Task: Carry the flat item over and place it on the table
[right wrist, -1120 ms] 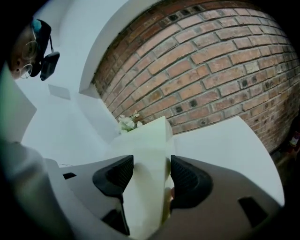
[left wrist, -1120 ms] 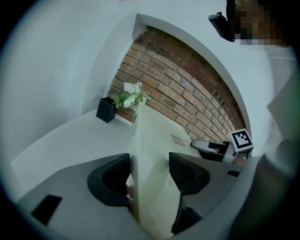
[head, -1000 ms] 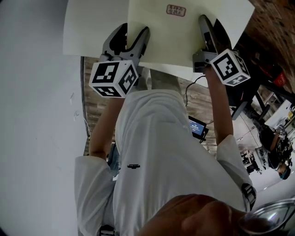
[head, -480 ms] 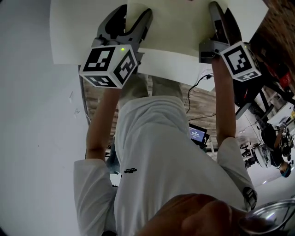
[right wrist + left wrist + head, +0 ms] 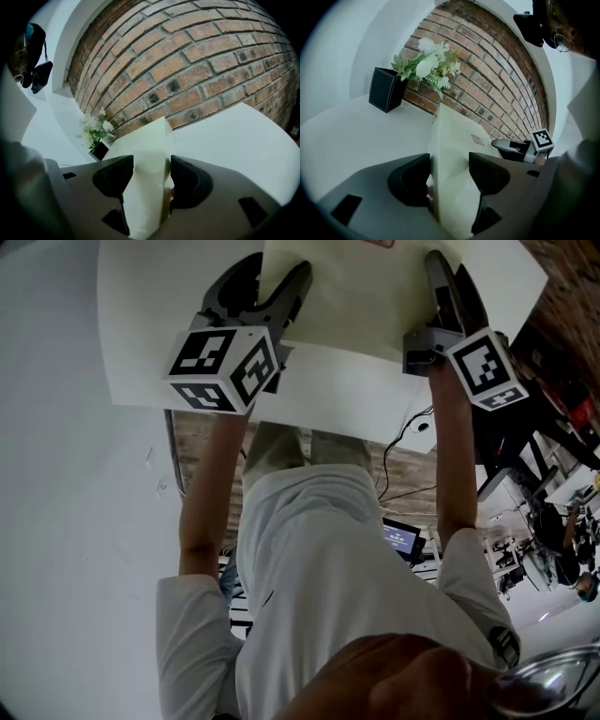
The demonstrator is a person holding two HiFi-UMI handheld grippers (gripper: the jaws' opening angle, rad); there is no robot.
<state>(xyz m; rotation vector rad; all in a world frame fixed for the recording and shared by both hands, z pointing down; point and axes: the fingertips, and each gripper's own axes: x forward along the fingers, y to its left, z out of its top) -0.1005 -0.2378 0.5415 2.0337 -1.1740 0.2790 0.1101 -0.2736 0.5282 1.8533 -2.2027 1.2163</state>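
A flat cream-coloured sheet (image 5: 366, 287) is held by its near edge between both grippers, over the white table (image 5: 141, 343). My left gripper (image 5: 272, 292) is shut on its left part; in the left gripper view the sheet (image 5: 452, 145) stands pinched between the dark jaws of that gripper (image 5: 449, 180). My right gripper (image 5: 445, 287) is shut on the right part, where the sheet (image 5: 147, 150) fills the gap of that gripper (image 5: 151, 180). The sheet's far end, with a small printed label (image 5: 477, 139), is cut off at the head view's top.
A black planter (image 5: 386, 89) with white flowers (image 5: 429, 63) stands at the table's far side against a brick wall (image 5: 187, 70). Below the table edge a small lit screen (image 5: 400, 538) and a cable lie on the wooden floor. Dark stands (image 5: 511, 442) are at the right.
Both grippers with the sheet have moved forward, further over the white table; the sheet's label has slid to the top edge of the head view. Both grips are unchanged.
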